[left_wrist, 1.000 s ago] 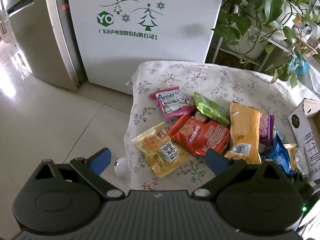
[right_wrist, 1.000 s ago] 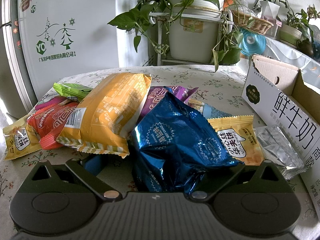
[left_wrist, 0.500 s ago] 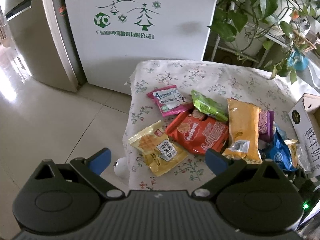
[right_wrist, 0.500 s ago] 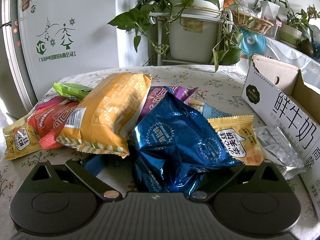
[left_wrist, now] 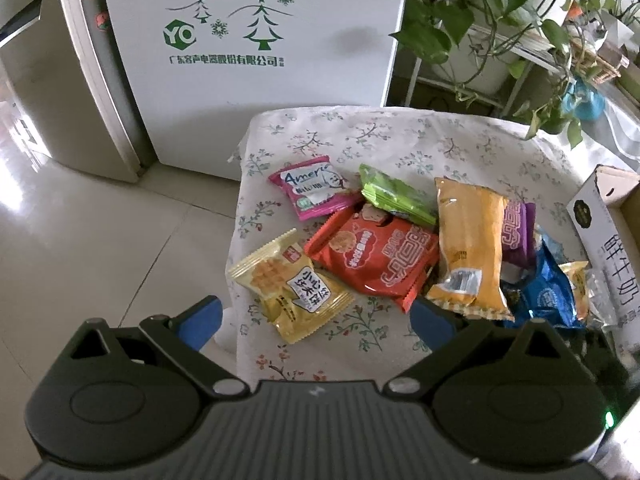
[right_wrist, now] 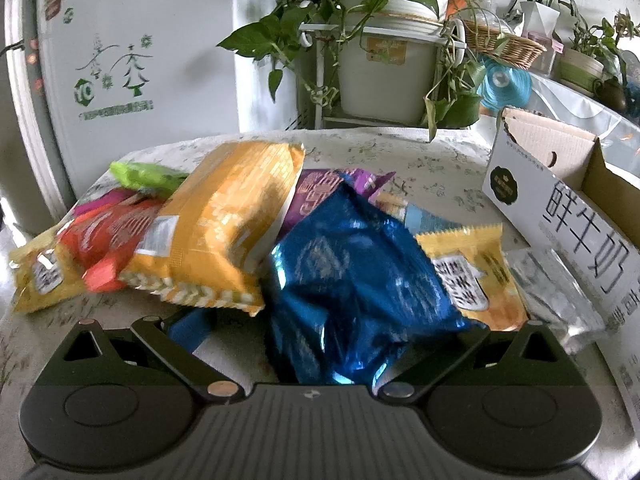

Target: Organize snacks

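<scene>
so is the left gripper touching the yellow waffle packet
Apart. The left wrist view shows the left gripper held open above the yellow waffle packet, with bare tablecloth between its fingertips.

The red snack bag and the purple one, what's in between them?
The long orange snack bag lies between the red bag and the purple bag, overlapping both. The left wrist view shows it best.

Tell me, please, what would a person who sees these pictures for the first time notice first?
Probably the heap of bright snack packets on the flowered tablecloth: a long orange packet lies over a red packet, with a shiny blue packet right between the fingers of the right gripper. Next, the open white carton at the table's right edge, and the open left gripper above the near edge.
</scene>
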`<control>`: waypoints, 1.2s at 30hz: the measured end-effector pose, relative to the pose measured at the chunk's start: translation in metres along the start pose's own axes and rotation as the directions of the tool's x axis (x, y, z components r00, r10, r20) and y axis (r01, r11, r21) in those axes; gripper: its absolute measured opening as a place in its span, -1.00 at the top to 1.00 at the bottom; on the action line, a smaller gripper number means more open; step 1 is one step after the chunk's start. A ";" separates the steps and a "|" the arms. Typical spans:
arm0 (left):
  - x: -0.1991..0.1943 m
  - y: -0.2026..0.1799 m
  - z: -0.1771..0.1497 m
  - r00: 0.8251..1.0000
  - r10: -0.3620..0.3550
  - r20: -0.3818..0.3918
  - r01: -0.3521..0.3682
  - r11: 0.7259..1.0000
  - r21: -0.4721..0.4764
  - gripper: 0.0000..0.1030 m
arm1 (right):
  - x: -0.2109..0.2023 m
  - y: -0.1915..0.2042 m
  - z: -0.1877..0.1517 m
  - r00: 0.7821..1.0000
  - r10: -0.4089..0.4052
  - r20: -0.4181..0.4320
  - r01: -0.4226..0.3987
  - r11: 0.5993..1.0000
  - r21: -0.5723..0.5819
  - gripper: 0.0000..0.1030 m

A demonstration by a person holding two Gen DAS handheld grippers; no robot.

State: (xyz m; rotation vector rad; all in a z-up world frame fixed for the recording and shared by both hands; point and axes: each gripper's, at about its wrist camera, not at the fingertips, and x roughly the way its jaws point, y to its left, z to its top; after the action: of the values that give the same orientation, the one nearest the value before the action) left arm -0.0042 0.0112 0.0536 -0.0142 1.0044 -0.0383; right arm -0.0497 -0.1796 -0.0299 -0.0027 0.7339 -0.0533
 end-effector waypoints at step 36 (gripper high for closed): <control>0.007 -0.025 -0.005 1.000 -0.013 -0.018 0.014 0.998 0.053 -0.94 | -0.025 -0.064 0.029 1.000 0.015 -0.020 -0.008 0.947 0.321 -1.00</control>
State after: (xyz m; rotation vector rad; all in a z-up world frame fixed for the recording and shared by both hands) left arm -0.0054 -0.0138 0.0463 0.0282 1.0210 -0.0774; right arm -0.0524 -0.2424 0.0096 0.3143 0.7412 -0.1615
